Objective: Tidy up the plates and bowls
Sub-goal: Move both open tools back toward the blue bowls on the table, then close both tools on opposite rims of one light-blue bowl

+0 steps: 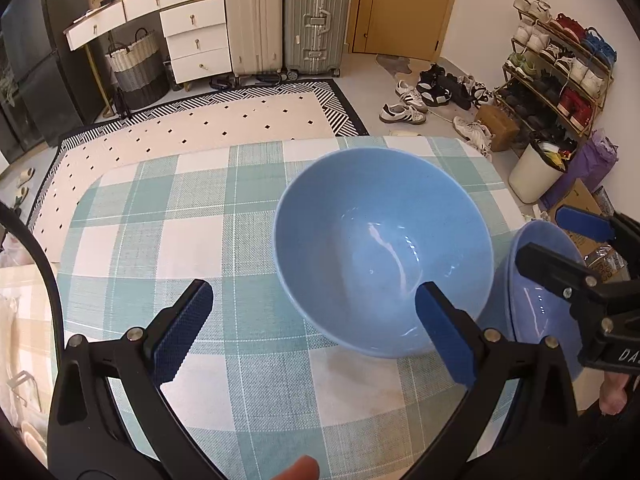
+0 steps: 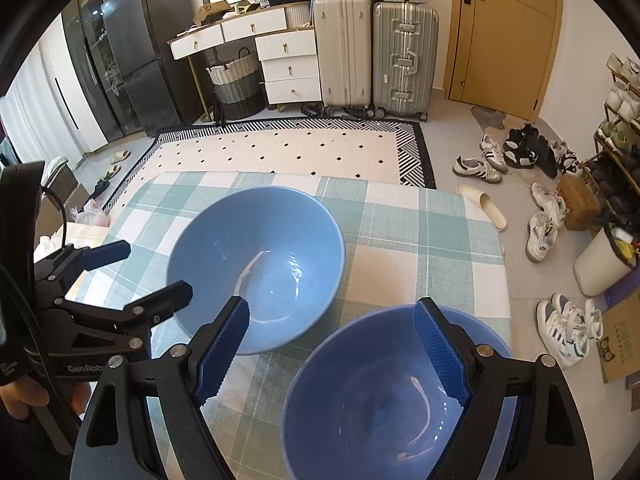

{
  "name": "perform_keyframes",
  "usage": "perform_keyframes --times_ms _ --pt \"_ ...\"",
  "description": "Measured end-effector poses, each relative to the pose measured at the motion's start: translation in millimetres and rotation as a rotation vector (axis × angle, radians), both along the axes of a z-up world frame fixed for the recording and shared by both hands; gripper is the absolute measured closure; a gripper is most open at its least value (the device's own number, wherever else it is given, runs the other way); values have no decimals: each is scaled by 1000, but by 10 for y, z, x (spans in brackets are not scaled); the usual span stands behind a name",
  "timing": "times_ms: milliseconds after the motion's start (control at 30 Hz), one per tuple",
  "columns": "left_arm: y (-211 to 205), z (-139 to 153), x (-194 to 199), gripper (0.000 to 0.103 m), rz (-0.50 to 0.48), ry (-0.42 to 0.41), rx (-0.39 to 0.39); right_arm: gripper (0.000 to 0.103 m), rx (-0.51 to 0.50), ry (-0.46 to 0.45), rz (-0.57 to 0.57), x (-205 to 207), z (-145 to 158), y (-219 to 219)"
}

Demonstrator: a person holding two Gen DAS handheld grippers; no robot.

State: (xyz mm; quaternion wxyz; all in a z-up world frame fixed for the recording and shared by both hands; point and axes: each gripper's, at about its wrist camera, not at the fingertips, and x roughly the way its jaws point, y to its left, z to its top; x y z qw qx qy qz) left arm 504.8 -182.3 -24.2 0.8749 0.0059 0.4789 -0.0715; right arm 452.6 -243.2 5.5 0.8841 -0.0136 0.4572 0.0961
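Observation:
A large blue bowl stands upright on the teal checked tablecloth. My left gripper is open at the bowl's near side: its right finger hangs over the near rim and its left finger is over bare cloth. To the right sits a stack of nested blue bowls. My right gripper stands open across the stack's left rim, one finger inside and the other outside. Neither gripper's pads press on anything.
The table's far edge drops to a patterned rug. Shoes, a shoe rack and a white bin crowd the floor at right. Two suitcases and white drawers line the back wall.

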Motion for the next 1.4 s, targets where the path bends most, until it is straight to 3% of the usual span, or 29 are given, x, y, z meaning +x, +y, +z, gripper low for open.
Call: perform_keyframes --times_ms 567,833,1033,1267,1400 --pt "86 -390 265 3 19 50 -30 18 -88 40 50 398 -250 203" --pt "136 -489 338 8 26 59 -39 21 -127 60 87 505 -353 249" --pt "178 -577 415 18 31 74 -42 26 -158 74 109 576 -417 319" --pt "215 -681 488 38 30 91 -47 31 -164 104 115 644 -532 343" --pt "237 -744 509 42 25 99 -49 40 -161 123 118 676 -597 343"
